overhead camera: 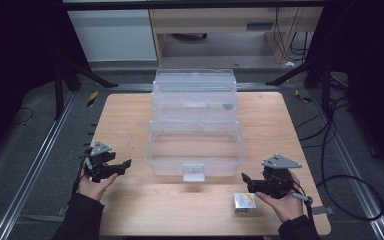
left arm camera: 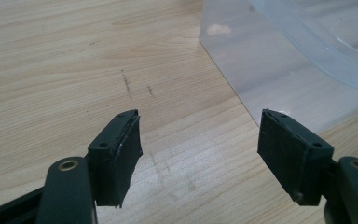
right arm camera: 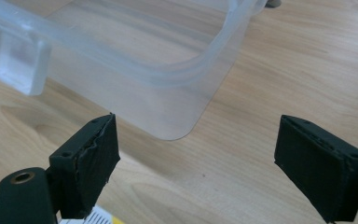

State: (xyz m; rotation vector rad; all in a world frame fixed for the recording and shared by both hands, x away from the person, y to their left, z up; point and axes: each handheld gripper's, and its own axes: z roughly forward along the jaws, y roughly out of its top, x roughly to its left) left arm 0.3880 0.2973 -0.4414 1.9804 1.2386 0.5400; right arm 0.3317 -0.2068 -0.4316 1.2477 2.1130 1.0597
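A clear plastic bin (overhead camera: 195, 150) sits in the middle of the wooden table (overhead camera: 130, 120), its lid tilted up at the far side and a small latch tab (overhead camera: 193, 171) hanging at the middle of its near wall. The left claw (overhead camera: 122, 166) hovers off the bin's near left corner, released, jaws wide apart with nothing between them. The right claw (overhead camera: 247, 180) hovers off the bin's near right corner, likewise released and holding nothing. A small box (overhead camera: 245, 202) with a white and yellow face lies on the table nearer the person than the bin, just beside the right claw.

The left gripper view adds faint dark scuff marks (left arm camera: 137, 86) on the wood left of the bin's wall (left arm camera: 261, 79). The right gripper view shows the bin's rounded corner (right arm camera: 186, 116) close ahead of the jaws, the latch tab far left, and a sliver of the box at the bottom edge.

Bare wood lies open on both sides of the bin and along the near edge.
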